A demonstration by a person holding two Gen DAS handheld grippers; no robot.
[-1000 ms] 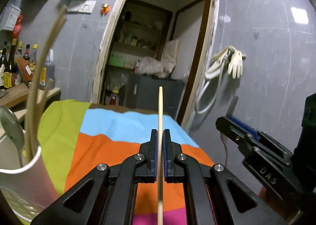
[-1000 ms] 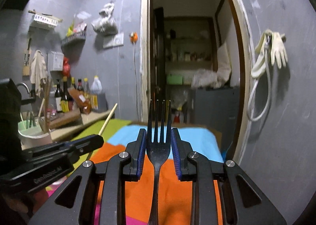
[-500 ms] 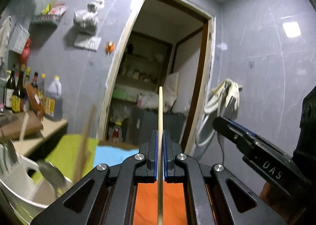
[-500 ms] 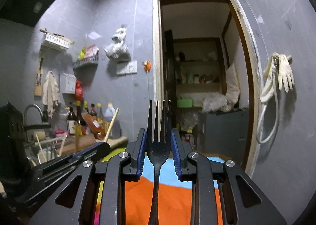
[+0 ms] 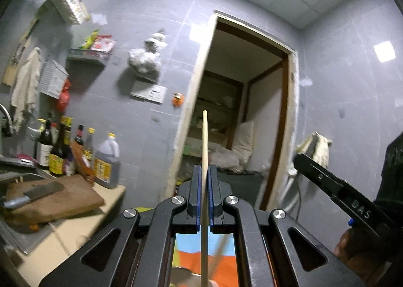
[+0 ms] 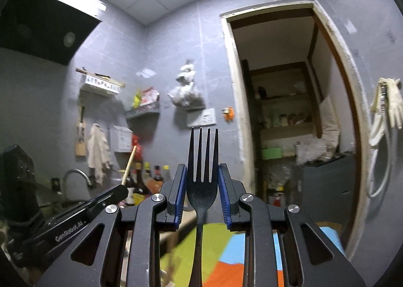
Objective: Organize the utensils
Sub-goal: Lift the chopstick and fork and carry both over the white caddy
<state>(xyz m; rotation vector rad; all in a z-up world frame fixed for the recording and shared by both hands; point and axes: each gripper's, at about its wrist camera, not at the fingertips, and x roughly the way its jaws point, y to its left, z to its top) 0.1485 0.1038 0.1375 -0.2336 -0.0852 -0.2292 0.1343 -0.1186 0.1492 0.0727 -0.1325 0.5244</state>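
Observation:
My left gripper (image 5: pixel 204 173) is shut on a thin wooden chopstick (image 5: pixel 204 146) that points up and forward. My right gripper (image 6: pixel 202 173) is shut on a black fork (image 6: pixel 203 161), tines up. Both are raised and tilted up toward the wall and doorway. The right gripper shows at the right of the left wrist view (image 5: pixel 335 186). The left gripper shows at the lower left of the right wrist view (image 6: pixel 75 219), with the chopstick tip (image 6: pixel 129 163) sticking up. The utensil cup is out of view.
A striped cloth (image 6: pixel 226 269) covers the table below. At the left a counter holds a wooden chopping board with a cleaver (image 5: pixel 50 199) and several sauce bottles (image 5: pixel 75 151). A sink tap (image 6: pixel 75 176) and an open doorway (image 5: pixel 239 123) lie ahead.
Both grippers have lifted and tilted upward, so the table and the white utensil cup have dropped out of view. Each still holds its utensil.

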